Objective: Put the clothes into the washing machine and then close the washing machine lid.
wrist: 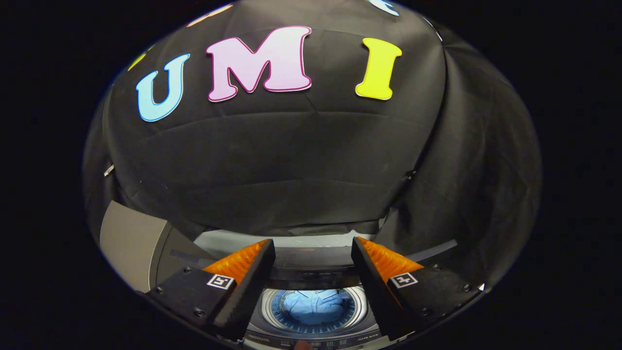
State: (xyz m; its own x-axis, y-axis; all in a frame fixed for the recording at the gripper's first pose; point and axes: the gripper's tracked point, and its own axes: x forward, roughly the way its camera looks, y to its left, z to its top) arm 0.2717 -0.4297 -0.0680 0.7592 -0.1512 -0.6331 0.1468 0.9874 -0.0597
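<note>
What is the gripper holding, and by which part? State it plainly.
Nothing. The gripper fingers stand apart, empty, above the washing machine; the light blue garment lies in the drum.

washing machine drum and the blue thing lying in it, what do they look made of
Drum: looks like shiny perforated metal, probably stainless steel, going by its glints and hole pattern. Blue garment: soft woven cloth, matte, creased, maybe cotton. Both lie below the open fingers of the gripper.

Grey top-loading washing machine (311, 335) with round steel drum open below the tool (313, 255), its fingers apart and empty, crumpled light blue garment (315, 305) lying inside the drum
</note>
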